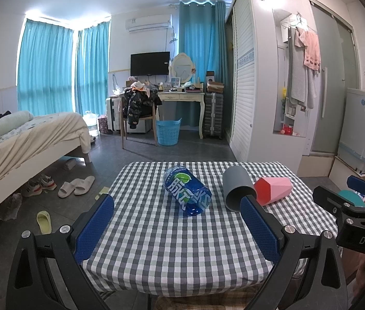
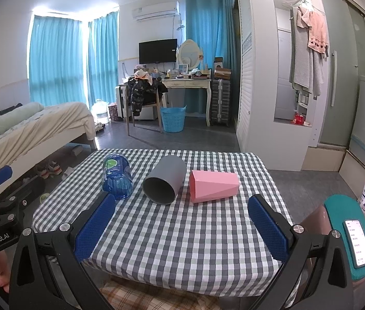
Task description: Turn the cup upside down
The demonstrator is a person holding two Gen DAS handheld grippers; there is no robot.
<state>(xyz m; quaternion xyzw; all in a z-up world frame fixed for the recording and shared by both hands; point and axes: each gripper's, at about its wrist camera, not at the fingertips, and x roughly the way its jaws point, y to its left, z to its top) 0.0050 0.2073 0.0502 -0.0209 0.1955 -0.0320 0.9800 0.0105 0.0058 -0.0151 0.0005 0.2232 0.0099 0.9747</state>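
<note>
step: approach | both hand-held grippers, left (image 1: 177, 222) and right (image 2: 181, 222), wide open, empty | we close squarely across grey cup (image 2: 164, 182) ahead, avoiding pink cup (image 2: 212, 186)

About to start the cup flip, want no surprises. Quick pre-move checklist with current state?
1. Left tongs open and holding nothing: ok.
2. Right tongs open and holding nothing: ok.
3. Cups reachable on the checked tablecloth: ok. The grey cup, pink cup and blue cup all lie on their sides, none flipped yet.
4. Gap around the grey cup: ok in the right wrist view, apart from both neighbours.
5. Which cup is the target: cannot tell.
6. Roll risk: not ok. The round grey and blue cups lie loose and could roll when nudged.
</note>
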